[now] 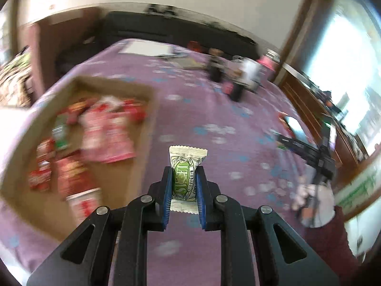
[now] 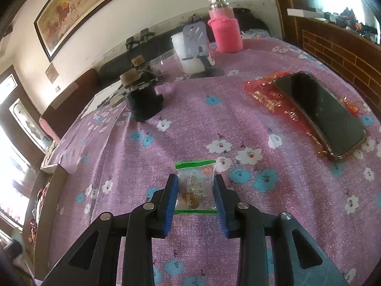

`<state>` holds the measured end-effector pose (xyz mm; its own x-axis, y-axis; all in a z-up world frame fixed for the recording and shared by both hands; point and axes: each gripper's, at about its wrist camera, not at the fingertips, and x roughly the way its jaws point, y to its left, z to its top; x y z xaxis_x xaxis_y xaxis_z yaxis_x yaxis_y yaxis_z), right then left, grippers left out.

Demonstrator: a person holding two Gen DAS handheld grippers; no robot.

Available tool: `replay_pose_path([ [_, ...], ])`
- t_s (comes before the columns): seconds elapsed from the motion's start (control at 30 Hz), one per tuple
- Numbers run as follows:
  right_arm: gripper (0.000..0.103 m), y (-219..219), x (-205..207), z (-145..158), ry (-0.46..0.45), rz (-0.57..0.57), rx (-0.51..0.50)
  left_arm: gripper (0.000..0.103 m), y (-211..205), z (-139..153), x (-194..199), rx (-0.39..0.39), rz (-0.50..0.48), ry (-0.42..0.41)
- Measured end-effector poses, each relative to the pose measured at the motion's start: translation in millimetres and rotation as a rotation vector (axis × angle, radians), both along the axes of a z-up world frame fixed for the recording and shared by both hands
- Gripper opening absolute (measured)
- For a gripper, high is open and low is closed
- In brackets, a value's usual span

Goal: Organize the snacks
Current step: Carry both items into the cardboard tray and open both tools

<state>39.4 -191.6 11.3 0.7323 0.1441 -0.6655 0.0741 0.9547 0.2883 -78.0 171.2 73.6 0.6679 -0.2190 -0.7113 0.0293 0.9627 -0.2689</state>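
My left gripper [image 1: 184, 174] is shut on a white and green snack packet [image 1: 185, 178] and holds it above the purple flowered tablecloth [image 1: 214, 109], to the right of a cardboard box [image 1: 142, 124]. The box holds several red, pink and green snack packs [image 1: 104, 131]. My right gripper [image 2: 195, 183] has its blue pads [image 2: 172, 195] on both sides of a clear snack packet with green edges [image 2: 195, 186] that lies on the tablecloth [image 2: 190, 124]. The pads touch its sides. The right gripper also shows in the left wrist view [image 1: 285, 140] at the far right.
A black phone [image 2: 321, 112] lies on a red packet [image 2: 269, 95] at the right. A black jar [image 2: 142, 102], a white container [image 2: 190, 54], a clear cup [image 2: 164, 62] and a pink-sleeved bottle [image 2: 225, 28] stand at the far side. The box edge [image 2: 47, 190] is at the left.
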Motion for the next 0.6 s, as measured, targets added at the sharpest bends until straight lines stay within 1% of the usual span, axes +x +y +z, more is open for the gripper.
replay_pose_path([
  [0.1,0.032,9,-6,8,-0.016,0.005,-0.015,0.016,42,-7,-12,-0.013,0.09,0.019],
  [0.2,0.032,33,-20,21,-0.038,0.06,-0.02,0.016,75,-15,-18,-0.023,0.157,0.03],
  [0.27,0.031,60,-31,31,-0.044,0.133,-0.005,0.016,90,-22,-18,-0.036,0.191,0.042],
  [0.37,0.031,110,-45,46,-0.051,0.266,-0.014,0.016,106,-33,-20,-0.055,0.237,0.067],
  [0.4,0.031,132,-50,50,-0.049,0.326,-0.015,0.016,109,-37,-19,-0.057,0.243,0.078],
  [0.5,0.031,182,-60,56,-0.036,0.456,-0.019,0.016,117,-47,-19,-0.064,0.255,0.107],
  [0.6,0.031,224,-68,55,-0.014,0.55,-0.025,0.016,121,-52,-16,-0.057,0.261,0.126],
])
